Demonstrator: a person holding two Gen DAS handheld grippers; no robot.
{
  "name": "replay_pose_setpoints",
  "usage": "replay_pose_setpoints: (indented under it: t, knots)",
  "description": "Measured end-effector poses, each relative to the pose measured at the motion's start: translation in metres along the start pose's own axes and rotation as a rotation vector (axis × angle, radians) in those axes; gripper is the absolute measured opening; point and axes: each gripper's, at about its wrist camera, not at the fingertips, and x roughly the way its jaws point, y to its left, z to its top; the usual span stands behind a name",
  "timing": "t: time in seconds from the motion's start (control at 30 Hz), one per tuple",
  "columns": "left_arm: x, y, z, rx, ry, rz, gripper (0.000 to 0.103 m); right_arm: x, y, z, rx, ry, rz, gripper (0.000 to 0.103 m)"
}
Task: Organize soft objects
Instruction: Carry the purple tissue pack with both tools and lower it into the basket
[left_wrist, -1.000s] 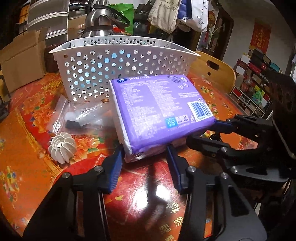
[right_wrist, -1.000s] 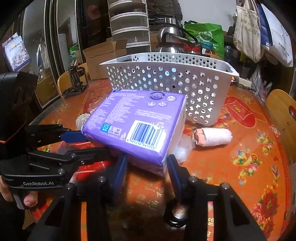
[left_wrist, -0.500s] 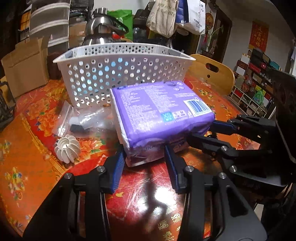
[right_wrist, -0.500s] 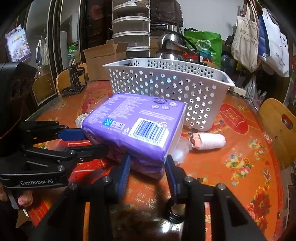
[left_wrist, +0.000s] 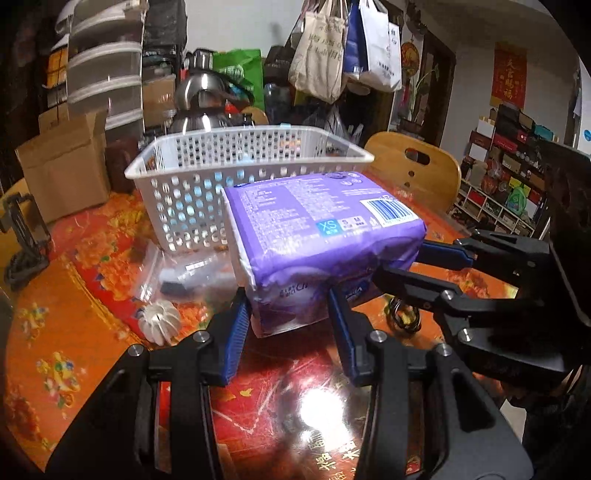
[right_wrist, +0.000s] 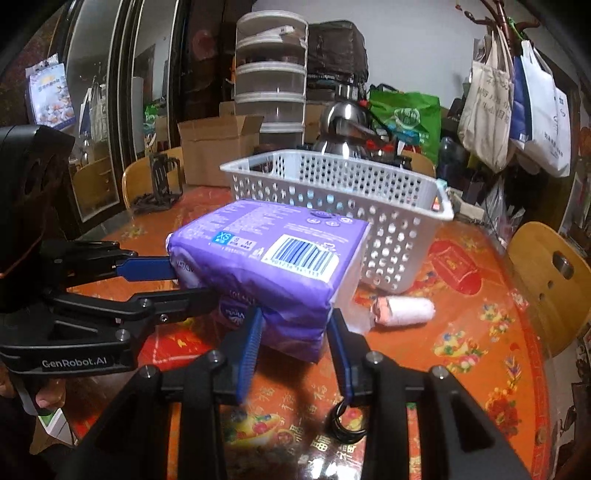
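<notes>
Purple soft pack (left_wrist: 317, 236), barcode up, held above red floral table (left_wrist: 74, 332), clamped at 6 o'clock by left gripper (left_wrist: 288, 325) and 3 o'clock by right gripper (right_wrist: 295, 332), white perforated basket (left_wrist: 207, 177) at 12 o'clock.

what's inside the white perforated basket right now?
Nothing shows through the holes of the white perforated plastic basket; only its walls and part of its interior appear. The floor is hidden by its near wall and by the purple soft pack.
</notes>
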Motion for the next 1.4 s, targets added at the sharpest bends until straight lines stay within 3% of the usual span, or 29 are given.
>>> replay_pose_setpoints:
  t: [0.33,0.6,1.03,1.4]
  knots:
    - [-0.031,-0.004,0.046,0.023,-0.064,0.008,0.040,-0.031,-0.003,0.045,-0.016,-0.101,-0.018,0.035]
    - [-0.037,-0.005,0.093,0.047,-0.103,0.012,0.040,-0.037,-0.027,0.091,0.017,-0.147,0.002,0.035]
    - [-0.012,0.010,0.147,0.066,-0.125,0.048,0.040,-0.019,-0.044,0.128,0.020,-0.149,-0.013,0.034]
    - [0.034,0.039,0.171,0.035,-0.105,0.019,0.040,0.017,-0.058,0.147,0.026,-0.132,-0.027,0.034]
